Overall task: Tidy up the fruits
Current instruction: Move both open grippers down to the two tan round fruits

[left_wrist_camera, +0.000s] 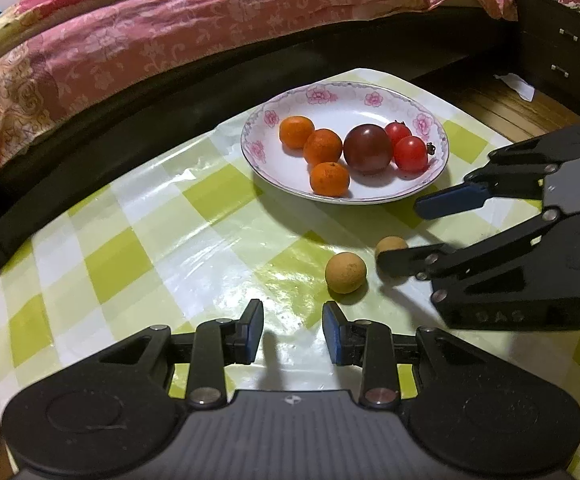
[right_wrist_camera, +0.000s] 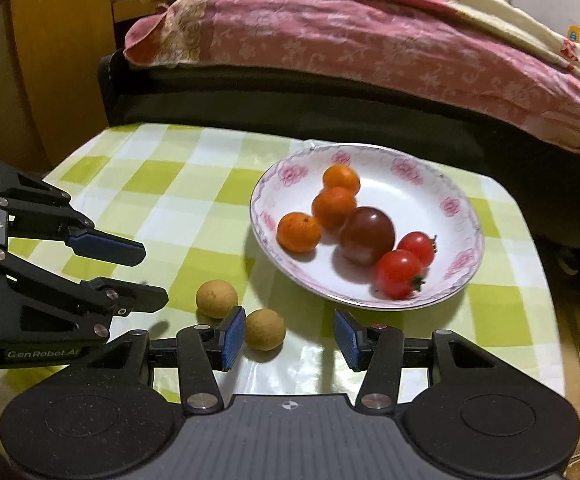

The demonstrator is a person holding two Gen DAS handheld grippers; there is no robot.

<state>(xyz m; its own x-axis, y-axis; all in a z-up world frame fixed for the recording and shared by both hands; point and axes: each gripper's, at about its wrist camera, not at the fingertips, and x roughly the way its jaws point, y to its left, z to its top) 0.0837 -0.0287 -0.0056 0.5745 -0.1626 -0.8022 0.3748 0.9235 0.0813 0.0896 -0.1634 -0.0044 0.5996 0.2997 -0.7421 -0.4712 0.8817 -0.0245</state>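
A white floral plate on the green-checked table holds three small oranges, a dark tomato and two red cherry tomatoes. Two tan longans lie on the cloth in front of the plate: one just ahead of my left gripper, which is open and empty; the other lies by the left finger of my right gripper, which is open and empty. The right gripper also shows in the left view, the left gripper in the right view.
A bed with a pink floral quilt runs along the table's far edge. A dark drawer cabinet stands at the right, a wooden cabinet at the left. The tablecloth is glossy.
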